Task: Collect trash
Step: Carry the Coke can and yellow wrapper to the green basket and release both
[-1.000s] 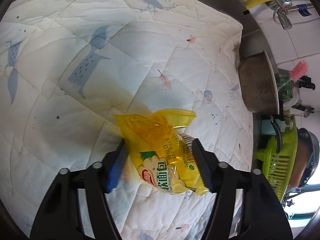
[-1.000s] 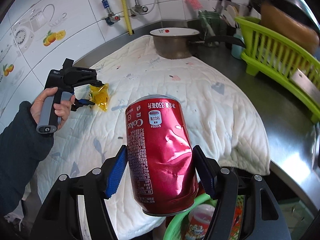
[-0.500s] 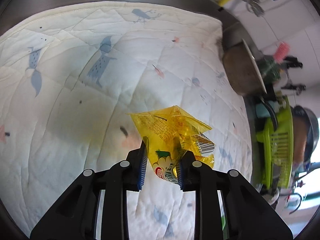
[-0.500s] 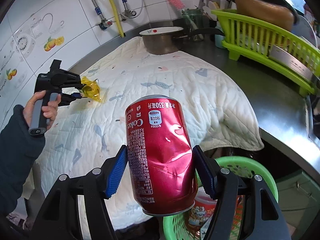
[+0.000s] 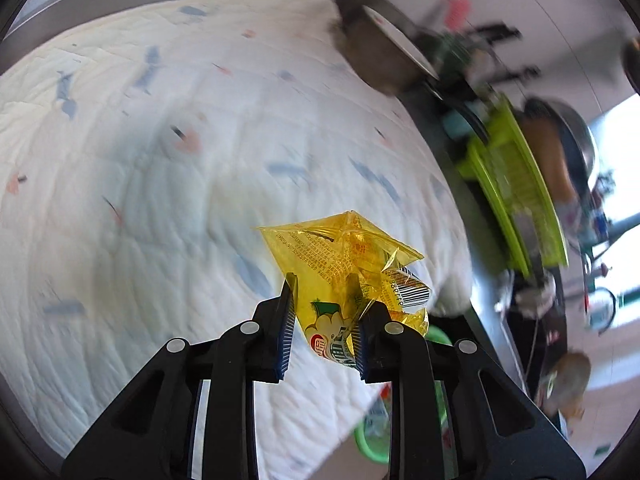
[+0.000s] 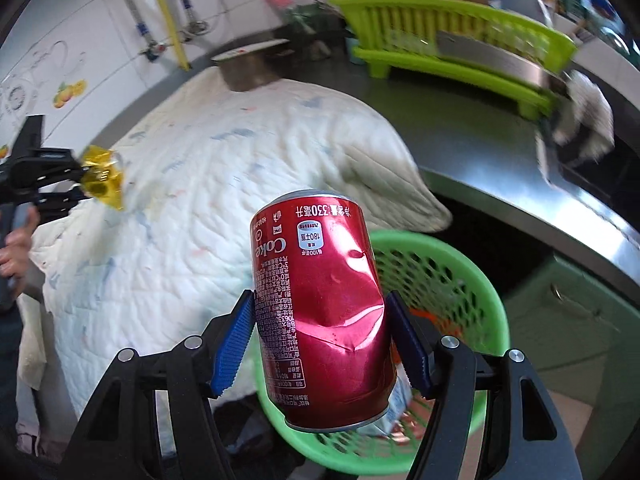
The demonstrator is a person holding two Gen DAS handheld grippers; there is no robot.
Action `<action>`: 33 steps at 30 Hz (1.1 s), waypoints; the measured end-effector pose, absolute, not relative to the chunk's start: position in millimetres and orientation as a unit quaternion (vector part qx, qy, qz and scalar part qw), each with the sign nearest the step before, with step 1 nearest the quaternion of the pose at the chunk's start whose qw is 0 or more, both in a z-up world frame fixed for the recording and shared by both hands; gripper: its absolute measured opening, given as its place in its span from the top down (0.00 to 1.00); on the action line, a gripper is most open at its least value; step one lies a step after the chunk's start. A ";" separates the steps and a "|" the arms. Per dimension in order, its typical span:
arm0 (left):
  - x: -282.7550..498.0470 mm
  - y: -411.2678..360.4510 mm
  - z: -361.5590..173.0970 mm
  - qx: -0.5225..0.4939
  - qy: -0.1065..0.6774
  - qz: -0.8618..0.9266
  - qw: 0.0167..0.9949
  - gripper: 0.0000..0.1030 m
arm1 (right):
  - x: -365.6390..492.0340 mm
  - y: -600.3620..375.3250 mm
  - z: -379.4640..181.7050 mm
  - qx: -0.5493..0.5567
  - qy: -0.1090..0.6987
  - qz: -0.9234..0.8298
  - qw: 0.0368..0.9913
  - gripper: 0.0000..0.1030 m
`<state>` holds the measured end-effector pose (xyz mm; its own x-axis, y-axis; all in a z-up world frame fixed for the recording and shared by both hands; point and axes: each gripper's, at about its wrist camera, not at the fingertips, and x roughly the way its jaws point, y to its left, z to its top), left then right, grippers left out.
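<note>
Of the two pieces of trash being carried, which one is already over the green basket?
The dented red Coke can in the right tool; the yellow wrapper is over the quilt.

Glossy dented metal can (image 6: 320, 312), crinkly shiny plastic wrapper (image 5: 344, 264), matt quilted cloth (image 5: 160, 200), perforated plastic basket (image 6: 452, 280).

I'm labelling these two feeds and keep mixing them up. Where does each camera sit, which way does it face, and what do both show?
Left wrist: on the left tongs, looking down at the quilt; its tongs grip a yellow wrapper.
Right wrist: on the right tongs, looking across the counter and down at the green basket; its tongs grip a red can; a hand shows at left.
Shared: quilt, wrapper, pot, green rack, basket.
</note>
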<state>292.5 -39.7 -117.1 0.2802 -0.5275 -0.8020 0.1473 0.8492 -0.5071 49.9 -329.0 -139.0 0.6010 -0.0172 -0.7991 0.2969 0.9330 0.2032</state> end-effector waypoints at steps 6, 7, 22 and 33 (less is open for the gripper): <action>237.4 -85.9 -118.1 -0.124 0.570 -0.272 0.766 0.77 | 33.0 -351.7 -161.4 0.169 0.455 -0.118 0.866 0.37; 230.6 -93.7 -119.3 -0.117 0.571 -0.279 0.763 0.77 | 31.4 -354.8 -164.9 0.166 0.457 -0.125 0.865 0.36; 163.9 -208.4 -137.9 -0.001 0.589 -0.356 0.725 0.76 | -26.2 -368.0 -141.8 0.172 0.422 -0.146 0.878 0.21; 138.3 -249.4 -146.5 0.061 0.587 -0.367 0.719 0.50 | -57.3 -361.7 -124.9 0.173 0.401 -0.158 0.885 0.18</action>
